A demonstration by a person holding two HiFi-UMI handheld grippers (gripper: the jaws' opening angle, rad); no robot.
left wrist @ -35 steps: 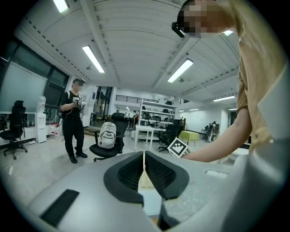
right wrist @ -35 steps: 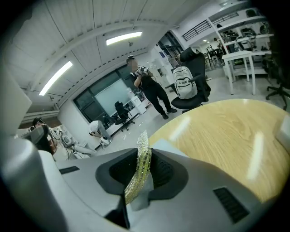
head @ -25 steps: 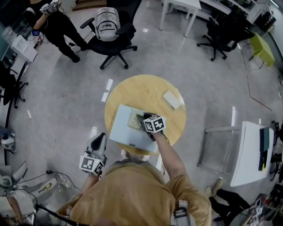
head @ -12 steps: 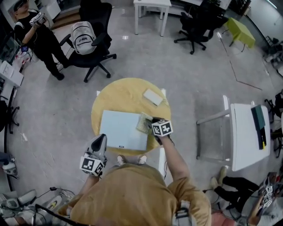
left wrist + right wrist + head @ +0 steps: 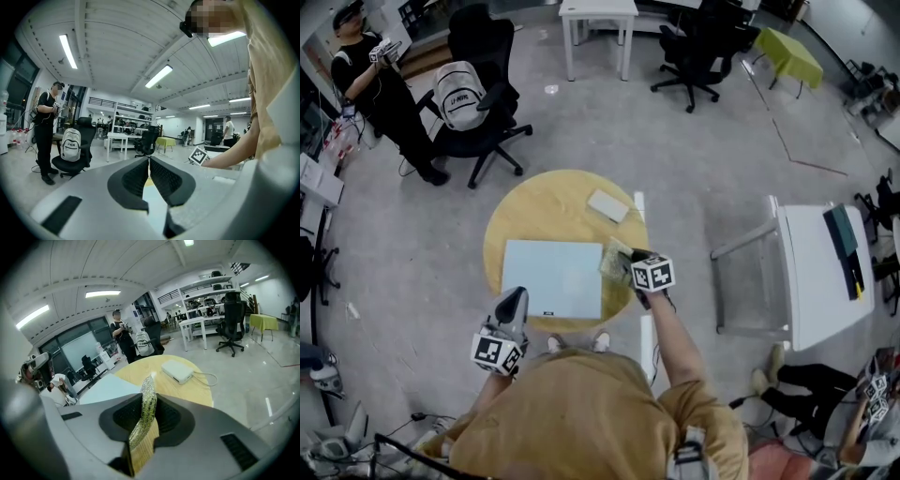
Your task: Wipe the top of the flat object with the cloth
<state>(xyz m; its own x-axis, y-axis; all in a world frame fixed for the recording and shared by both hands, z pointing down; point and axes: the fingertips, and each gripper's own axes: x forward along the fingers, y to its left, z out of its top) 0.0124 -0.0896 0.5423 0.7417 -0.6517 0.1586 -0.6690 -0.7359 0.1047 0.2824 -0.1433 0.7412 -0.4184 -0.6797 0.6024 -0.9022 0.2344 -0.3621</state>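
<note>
Looks like mid-wipe. Right hand-held gripper (image 5: 628,262) pinched tight on the sparkly yellow-green cloth (image 5: 614,257). Thin pale-blue flat square board (image 5: 553,278) just left of it, on the round yellow wooden desk (image 5: 544,206). Left hand-held gripper (image 5: 513,300) squeezed closed, holding nothing. Next, probably: press cloth flat, drag left across the board.

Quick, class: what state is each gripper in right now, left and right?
Left gripper: jaws closed, holding nothing.
Right gripper: jaws closed on the cloth.
</note>
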